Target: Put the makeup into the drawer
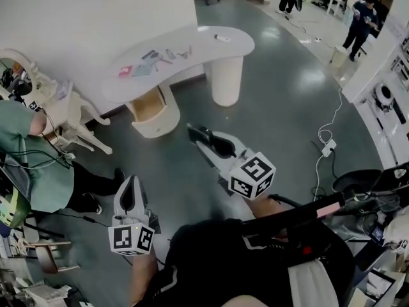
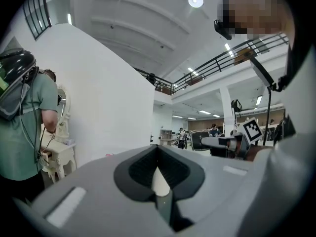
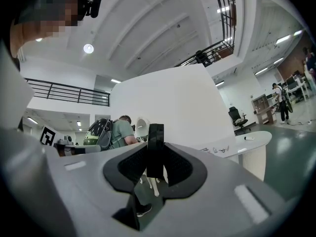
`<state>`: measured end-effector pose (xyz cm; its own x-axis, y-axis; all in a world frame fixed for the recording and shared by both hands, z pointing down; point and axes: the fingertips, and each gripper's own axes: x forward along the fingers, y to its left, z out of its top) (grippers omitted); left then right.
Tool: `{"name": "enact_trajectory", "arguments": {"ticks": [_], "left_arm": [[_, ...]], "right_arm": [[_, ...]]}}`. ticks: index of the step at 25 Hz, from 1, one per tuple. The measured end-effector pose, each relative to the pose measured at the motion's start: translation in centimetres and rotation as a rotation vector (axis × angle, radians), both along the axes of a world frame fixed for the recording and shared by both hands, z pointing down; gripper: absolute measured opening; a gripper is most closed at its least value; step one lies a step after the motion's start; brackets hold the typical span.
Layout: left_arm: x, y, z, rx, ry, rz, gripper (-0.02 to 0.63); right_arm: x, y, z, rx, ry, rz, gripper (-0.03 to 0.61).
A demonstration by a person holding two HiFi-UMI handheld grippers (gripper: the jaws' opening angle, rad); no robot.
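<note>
Makeup items [image 1: 151, 61] lie scattered on a white curved table [image 1: 223, 43], and the table [image 3: 249, 141] also shows far off in the right gripper view. Under its left end a drawer [image 1: 148, 105] with a wooden inside stands pulled out. My right gripper [image 1: 198, 133] is over the floor, well short of the table and pointing level toward it. The right gripper [image 3: 155, 154] is shut on a slim black makeup item [image 3: 155, 147] that stands upright between its jaws. My left gripper [image 1: 131, 184] hangs lower left, farther from the table. In its own view the left gripper [image 2: 159, 171] has its pads meeting at the tips, nothing held.
A person in a green shirt [image 1: 32, 165] with a backpack stands at the left by a white ornate dresser [image 1: 70, 117]. A white cable and power strip [image 1: 327, 147] lie on the grey floor at the right. More people stand at the far back.
</note>
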<state>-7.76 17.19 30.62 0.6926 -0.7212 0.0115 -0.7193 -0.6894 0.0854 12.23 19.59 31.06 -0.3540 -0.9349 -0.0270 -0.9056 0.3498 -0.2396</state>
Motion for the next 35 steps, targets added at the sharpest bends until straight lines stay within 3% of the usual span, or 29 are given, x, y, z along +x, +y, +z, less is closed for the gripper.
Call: {"name": "enact_trajectory", "arguments": {"ticks": [11,35], "left_arm": [[0.6,-6.7,1.0,-0.04,-0.001,0.007,0.0],[-4.8,-26.1,1.1,-0.027,0.074,0.118,0.0]], "right_arm": [[0.1,-6.8,1.1,-0.047,-0.003,-0.01,0.095],[-6.8,-23.8,-1.6,-0.06,0.087,0.056,0.095]]}}
